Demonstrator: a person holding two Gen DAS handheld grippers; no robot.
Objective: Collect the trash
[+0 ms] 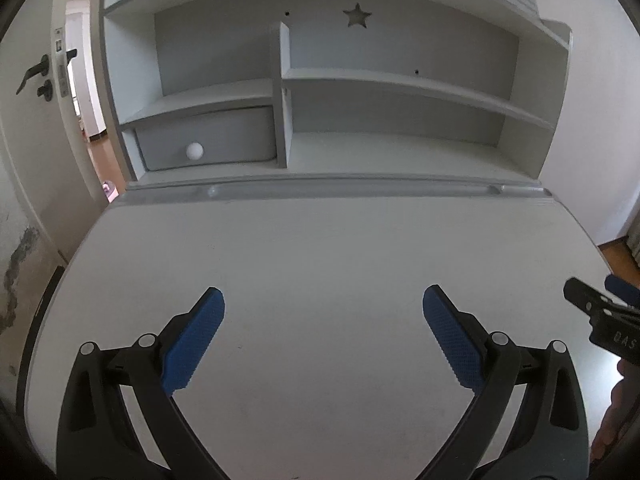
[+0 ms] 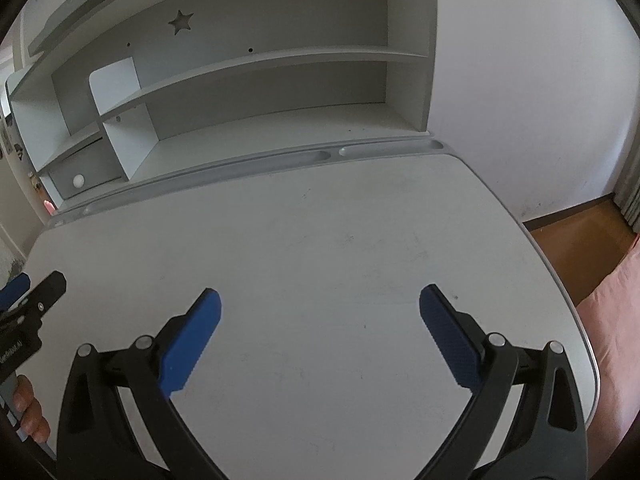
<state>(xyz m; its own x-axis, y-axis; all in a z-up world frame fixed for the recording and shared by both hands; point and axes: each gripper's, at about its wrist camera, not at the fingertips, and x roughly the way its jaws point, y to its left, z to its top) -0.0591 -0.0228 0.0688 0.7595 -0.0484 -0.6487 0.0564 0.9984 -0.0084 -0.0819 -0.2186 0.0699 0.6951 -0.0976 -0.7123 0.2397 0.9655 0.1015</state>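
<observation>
Seemingly bare desk (image 1: 320, 260), fingers (image 1: 196, 336) spread

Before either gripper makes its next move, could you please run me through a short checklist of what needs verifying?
1. Left gripper jaws wide apart, holding nothing: ok.
2. Right gripper jaws wide apart, holding nothing: ok.
3. Trash to pick up in view: not ok; the desk top shows only faint marks, and the shelves look bare.
4. Drawer contents: cannot tell; it is shut, white knob facing out.
5. Gap between the grippers: ok; each shows at the edge of the other's view, apart.
6. Bin for the trash: cannot tell; none is in view.
</observation>
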